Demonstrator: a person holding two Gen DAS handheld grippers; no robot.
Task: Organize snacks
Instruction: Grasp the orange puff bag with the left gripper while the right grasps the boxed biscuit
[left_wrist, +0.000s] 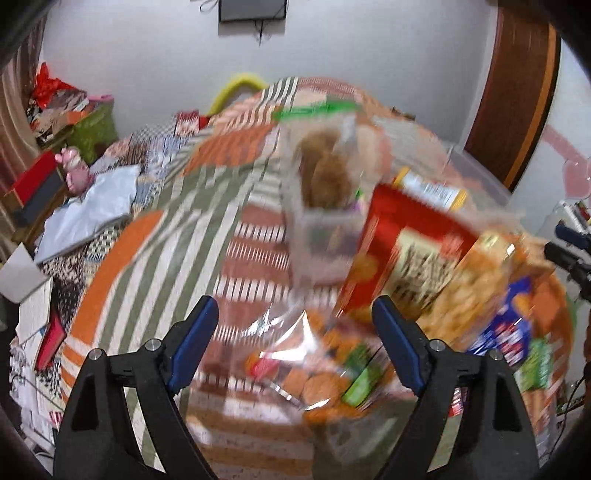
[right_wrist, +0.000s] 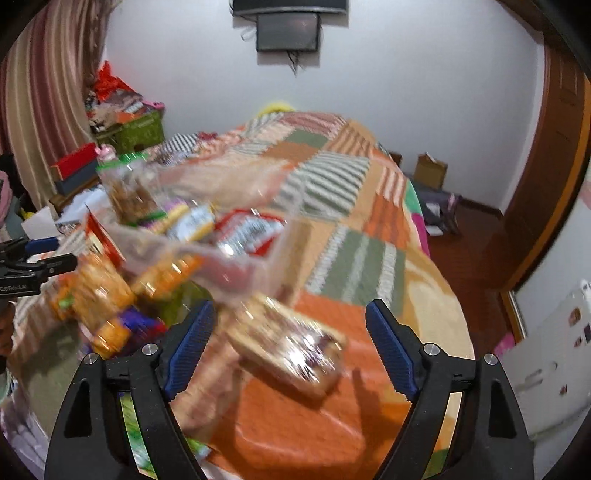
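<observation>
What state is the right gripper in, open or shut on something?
Open. In the right wrist view the right gripper has its blue pads spread wide, and the shiny snack packet lies on the bedspread below them, not pinched.

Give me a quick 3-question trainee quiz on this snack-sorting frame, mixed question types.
1. True or false: the left gripper has its jaws shut on a snack.
2. Multiple choice: in the right wrist view, what lies nearest between the right gripper's jaws? A) a glass bottle B) a shiny wrapped packet C) a spoon
3. Short answer: what surface do the snacks lie on?

Key
1. False. Both blue pads stand wide apart; the clear cookie bag lies between them, unpressed.
2. B. It rests on an orange patch, blurred, with no pad touching it.
3. A bed covered by a patchwork striped quilt, with a red box among the heap.
</observation>
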